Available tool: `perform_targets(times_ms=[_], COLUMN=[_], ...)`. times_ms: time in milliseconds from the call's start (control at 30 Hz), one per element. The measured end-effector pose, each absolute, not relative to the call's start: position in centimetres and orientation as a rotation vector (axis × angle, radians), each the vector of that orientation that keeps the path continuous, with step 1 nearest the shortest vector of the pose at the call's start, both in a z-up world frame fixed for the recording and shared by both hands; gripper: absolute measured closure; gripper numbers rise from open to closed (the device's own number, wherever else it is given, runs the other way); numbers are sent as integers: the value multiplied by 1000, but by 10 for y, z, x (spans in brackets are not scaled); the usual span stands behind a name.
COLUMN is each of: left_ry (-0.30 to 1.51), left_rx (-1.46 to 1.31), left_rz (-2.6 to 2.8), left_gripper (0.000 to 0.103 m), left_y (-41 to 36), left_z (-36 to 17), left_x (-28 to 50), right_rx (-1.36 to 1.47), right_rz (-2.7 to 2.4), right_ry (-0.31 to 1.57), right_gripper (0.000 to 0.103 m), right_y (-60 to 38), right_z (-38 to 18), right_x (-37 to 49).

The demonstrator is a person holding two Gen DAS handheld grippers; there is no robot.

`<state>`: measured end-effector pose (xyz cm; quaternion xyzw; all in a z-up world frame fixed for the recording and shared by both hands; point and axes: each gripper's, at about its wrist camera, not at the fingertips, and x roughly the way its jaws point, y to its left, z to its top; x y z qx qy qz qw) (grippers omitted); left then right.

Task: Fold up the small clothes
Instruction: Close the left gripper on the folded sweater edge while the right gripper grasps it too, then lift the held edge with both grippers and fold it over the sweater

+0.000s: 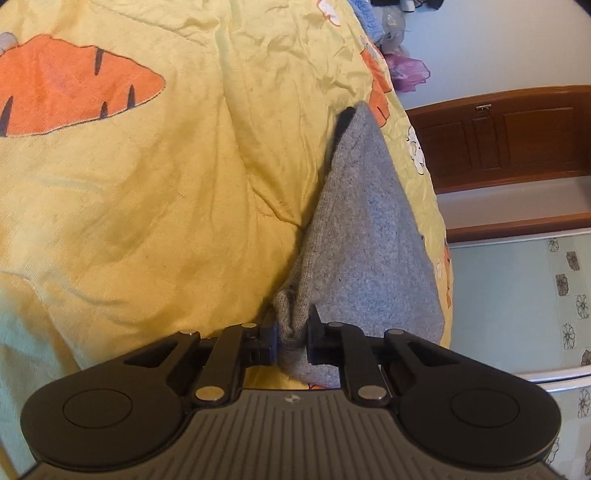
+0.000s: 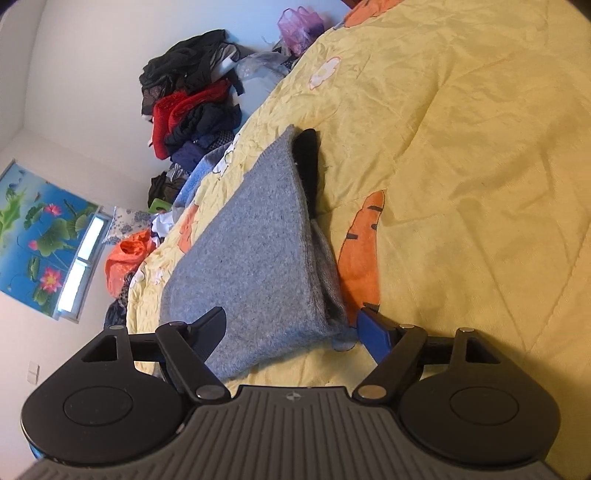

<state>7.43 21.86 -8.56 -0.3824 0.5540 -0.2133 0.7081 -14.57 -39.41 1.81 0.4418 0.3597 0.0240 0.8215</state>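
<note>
A small grey knitted garment point(image 1: 358, 236) lies folded on the yellow quilt point(image 1: 147, 206), with a black piece showing at its far end point(image 1: 343, 122). My left gripper point(image 1: 293, 334) is shut on a bunched corner of the grey garment at its near end. In the right wrist view the same grey garment point(image 2: 255, 258) lies flat with the black piece point(image 2: 308, 162) beside it. My right gripper point(image 2: 295, 325) is open, its jaws standing on either side of the garment's near edge, just above the quilt point(image 2: 461, 184).
A pile of black, red and dark clothes point(image 2: 188, 110) and an orange item point(image 2: 125, 262) lie along the bed's far edge by the wall. A purple bag point(image 2: 299, 22) sits at the bed's corner. A brown wooden door point(image 1: 506, 136) stands past the bed.
</note>
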Motion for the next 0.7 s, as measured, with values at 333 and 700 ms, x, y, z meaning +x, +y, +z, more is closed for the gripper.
perform_targets(times_ms=[333,700], left_ry=[1194,1026], left_rx=[-937,-1027], left_rz=[-511,-636], left_gripper=[91,95], left_y=[229,236], left_z=[-97,-70], left_x=[70,54], right_rx=[976,953], right_rz=[31,55], right_ry=[760,570], right_gripper=[88,89], right_y=[-380,-345], right_z=[-3,66], right_x=[-122,-121])
